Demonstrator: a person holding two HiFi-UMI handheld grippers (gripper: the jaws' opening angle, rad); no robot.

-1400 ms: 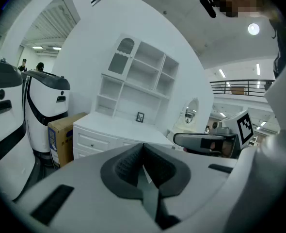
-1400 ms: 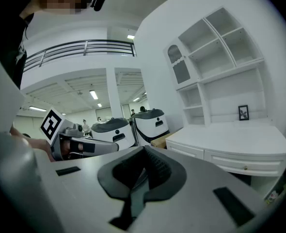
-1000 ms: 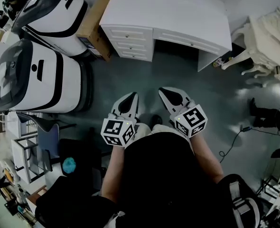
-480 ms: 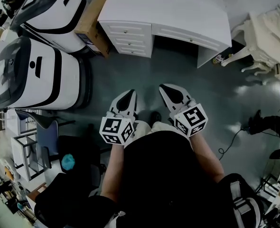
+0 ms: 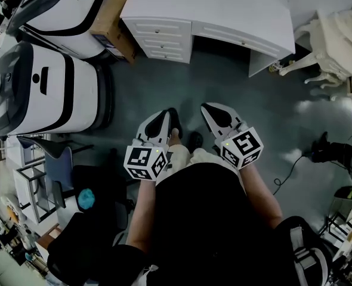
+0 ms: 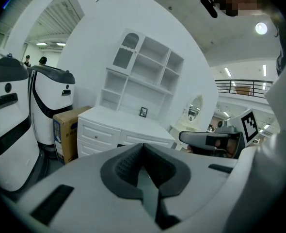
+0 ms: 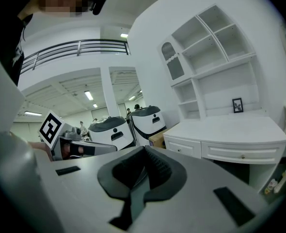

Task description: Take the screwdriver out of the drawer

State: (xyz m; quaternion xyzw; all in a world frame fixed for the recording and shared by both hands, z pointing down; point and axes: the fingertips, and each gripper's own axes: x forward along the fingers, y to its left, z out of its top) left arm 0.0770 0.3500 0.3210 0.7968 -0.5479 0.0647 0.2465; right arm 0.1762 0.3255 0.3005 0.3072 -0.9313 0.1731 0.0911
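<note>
A white desk (image 5: 224,14) stands across the floor ahead of me, its stack of three drawers (image 5: 161,37) all closed. No screwdriver shows in any view. My left gripper (image 5: 163,118) and right gripper (image 5: 210,108) are held side by side at waist height, well short of the desk, both shut and empty. In the left gripper view the closed jaws (image 6: 143,148) point toward the desk (image 6: 128,123). The right gripper view shows its closed jaws (image 7: 144,150) below the desk's wide drawer (image 7: 240,154).
Two big white-and-black machines (image 5: 42,88) (image 5: 59,5) stand at the left, with a cardboard box (image 5: 113,22) between them and the desk. A white chair (image 5: 334,43) and a floor cable (image 5: 289,174) lie to the right. White hutch shelves (image 6: 148,76) rise above the desk.
A dark shoe has stepped forward beside the left gripper, and the desk sits slightly higher in the head view. Both grippers stay shut and hold their places.
</note>
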